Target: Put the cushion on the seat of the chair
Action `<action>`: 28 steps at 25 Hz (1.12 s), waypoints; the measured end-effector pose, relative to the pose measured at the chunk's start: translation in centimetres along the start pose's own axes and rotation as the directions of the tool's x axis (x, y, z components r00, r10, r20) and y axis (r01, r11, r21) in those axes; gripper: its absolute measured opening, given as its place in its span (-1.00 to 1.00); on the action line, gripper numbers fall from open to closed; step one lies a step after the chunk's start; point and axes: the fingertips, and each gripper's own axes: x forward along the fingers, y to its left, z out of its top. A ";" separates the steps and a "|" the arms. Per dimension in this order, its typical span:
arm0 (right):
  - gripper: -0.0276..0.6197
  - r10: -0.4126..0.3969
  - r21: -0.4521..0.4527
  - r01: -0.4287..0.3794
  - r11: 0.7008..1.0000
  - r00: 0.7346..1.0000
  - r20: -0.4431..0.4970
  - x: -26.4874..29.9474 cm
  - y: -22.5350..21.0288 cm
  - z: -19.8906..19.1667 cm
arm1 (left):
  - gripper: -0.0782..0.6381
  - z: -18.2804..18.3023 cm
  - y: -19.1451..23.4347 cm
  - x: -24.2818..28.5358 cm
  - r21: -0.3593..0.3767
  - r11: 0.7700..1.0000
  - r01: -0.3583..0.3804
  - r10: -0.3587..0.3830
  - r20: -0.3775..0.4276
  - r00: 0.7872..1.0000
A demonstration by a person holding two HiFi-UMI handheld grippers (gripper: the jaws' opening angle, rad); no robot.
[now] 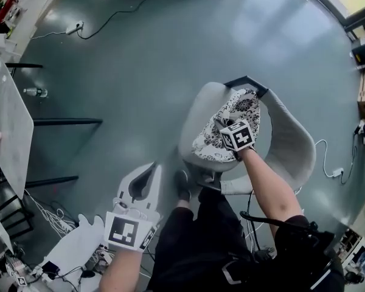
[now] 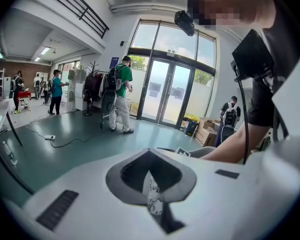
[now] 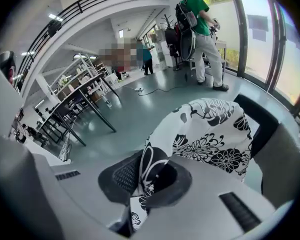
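Cushion (image 1: 243, 108), floral: our right gripper (image 3: 144, 176) clamped its edge over the chair (image 1: 289, 142), left gripper (image 2: 150, 159) closed, empty; we advised lowering it flat.

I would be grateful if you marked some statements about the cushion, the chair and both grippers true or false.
1. The right gripper is shut on an edge of the cushion. True.
2. The cushion is plain grey. False: it is white with a black floral print.
3. The left gripper also grips the cushion. False: it is off to the left of the chair, over the floor, touching neither.
4. The cushion is inside the chair's shell, over the seat. True.
5. The chair is black. False: its shell is light grey.
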 end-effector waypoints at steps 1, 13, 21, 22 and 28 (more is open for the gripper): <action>-0.85 0.005 -0.001 -0.005 1.000 1.000 -0.012 0.8 0.0 -0.2 | -0.76 -0.2 0.1 0.1 -0.001 1.000 -0.004 0.004 -0.005 1.000; -0.85 0.085 -0.076 -0.095 0.993 0.988 -0.127 8.1 0.3 -1.3 | -0.76 -3.6 0.7 0.7 -0.042 0.998 -0.053 0.051 -0.058 0.997; -0.85 0.289 -0.131 -0.315 0.940 0.940 -0.182 10.1 4.7 0.1 | -0.76 -4.8 0.5 1.5 -0.067 0.996 -0.063 0.058 -0.076 0.995; -0.85 0.301 -0.128 -0.328 0.936 0.935 -0.189 10.4 5.0 0.2 | -0.76 -4.7 0.5 1.6 -0.066 0.996 -0.061 0.056 -0.075 0.996; -0.84 0.260 -0.130 -0.284 0.950 0.949 -0.178 13.3 4.5 0.1 | -0.76 -5.1 0.9 2.8 -0.057 0.995 -0.078 0.074 -0.063 0.995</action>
